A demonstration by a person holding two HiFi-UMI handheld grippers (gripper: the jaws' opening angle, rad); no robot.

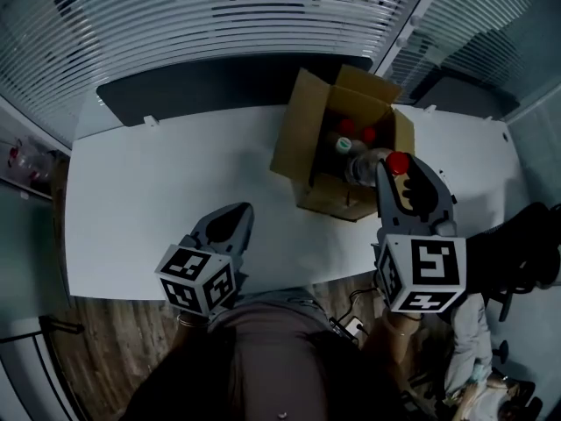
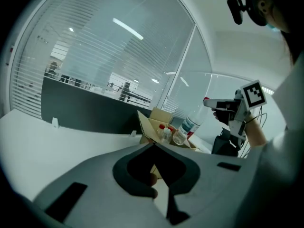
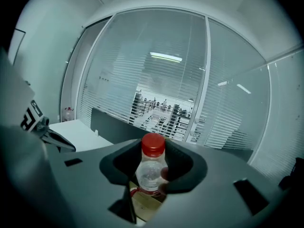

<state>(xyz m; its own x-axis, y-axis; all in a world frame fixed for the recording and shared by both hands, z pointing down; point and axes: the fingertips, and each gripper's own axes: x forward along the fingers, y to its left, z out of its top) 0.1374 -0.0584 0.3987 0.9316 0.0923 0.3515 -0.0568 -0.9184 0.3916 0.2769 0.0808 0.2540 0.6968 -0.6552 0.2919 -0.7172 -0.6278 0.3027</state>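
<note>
White tabletop (image 1: 158,200), dark partition panel (image 1: 193,90) along far edge. Small white clip (image 1: 150,120) on that edge, left side. Slatted blinds (image 1: 219,16) behind glass wall beyond. Wood-pattern floor (image 1: 96,349) at near left. Black office chair (image 1: 526,244) off right end. Power strip (image 1: 351,327) with cables on floor.

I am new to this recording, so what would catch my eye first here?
A red-capped bottle clamped in the right tongs, over an open box of more bottles on the white table. The left tongs are shut and empty near the table's front edge.
</note>
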